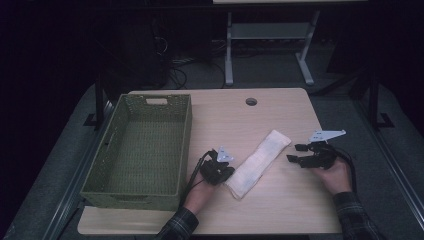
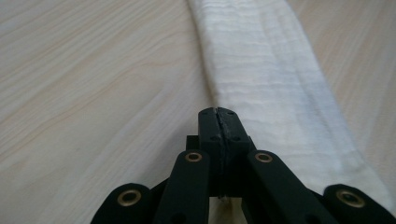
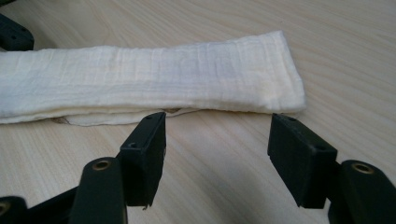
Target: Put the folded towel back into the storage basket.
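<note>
High view shows a long, soft white cloth point(image 1: 258, 162) folded flat in the middle of the smooth wooden table point(image 1: 280, 205). Left gripper point(image 1: 223, 174) pinches its near end tight. Right gripper point(image 1: 295, 153) stands half open, holding nothing, beside the far end. Woven green basket point(image 1: 112, 192) sits left.

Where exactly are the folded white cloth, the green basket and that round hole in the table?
folded white cloth point(image 1: 260, 159), high view, middle of its top surface.
green basket point(image 1: 186, 145), high view, its right wall.
round hole point(image 1: 251, 101), high view, its centre, near the table's far edge.
</note>
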`<state>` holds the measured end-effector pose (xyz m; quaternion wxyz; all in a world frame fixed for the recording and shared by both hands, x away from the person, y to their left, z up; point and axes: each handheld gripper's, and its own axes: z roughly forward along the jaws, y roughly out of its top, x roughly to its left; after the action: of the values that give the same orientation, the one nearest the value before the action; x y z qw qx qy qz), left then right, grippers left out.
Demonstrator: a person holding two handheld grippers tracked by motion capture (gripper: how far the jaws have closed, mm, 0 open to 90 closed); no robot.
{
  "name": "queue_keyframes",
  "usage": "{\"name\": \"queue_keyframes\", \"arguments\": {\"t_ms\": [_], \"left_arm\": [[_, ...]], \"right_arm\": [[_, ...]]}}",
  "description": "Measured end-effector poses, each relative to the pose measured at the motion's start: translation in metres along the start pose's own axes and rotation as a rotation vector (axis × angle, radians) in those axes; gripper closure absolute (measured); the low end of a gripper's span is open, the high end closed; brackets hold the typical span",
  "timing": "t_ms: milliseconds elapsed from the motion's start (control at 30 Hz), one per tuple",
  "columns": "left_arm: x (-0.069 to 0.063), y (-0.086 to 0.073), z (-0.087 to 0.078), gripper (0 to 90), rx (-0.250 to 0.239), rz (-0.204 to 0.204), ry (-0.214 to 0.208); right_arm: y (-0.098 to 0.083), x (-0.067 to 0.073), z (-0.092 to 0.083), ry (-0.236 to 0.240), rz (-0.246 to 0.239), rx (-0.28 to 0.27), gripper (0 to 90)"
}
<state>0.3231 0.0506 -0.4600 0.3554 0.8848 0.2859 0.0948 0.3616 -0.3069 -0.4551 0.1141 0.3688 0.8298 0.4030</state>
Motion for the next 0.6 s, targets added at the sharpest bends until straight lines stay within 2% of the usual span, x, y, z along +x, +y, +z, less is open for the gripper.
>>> {"name": "queue_keyframes", "arguments": {"t_ms": [200,267,467,600], "left_arm": [[-0.005,-0.001,0.002,89.1,0.026,0.028,-0.061],[-0.009,-0.001,0.003,89.4,0.031,0.036,-0.086],[-0.027,0.0,0.005,89.4,0.037,0.066,-0.16],[-0.041,0.002,0.008,89.3,0.035,0.108,-0.187]], "right_arm": [[-0.002,-0.003,0.004,-0.019,-0.047,-0.012,36.2],[-0.001,-0.004,0.007,-0.016,-0.038,-0.007,36.0],[-0.001,-0.004,0.008,-0.012,-0.043,-0.018,35.4],[0.0,-0.005,0.009,-0.012,-0.049,-0.02,34.9]]}}
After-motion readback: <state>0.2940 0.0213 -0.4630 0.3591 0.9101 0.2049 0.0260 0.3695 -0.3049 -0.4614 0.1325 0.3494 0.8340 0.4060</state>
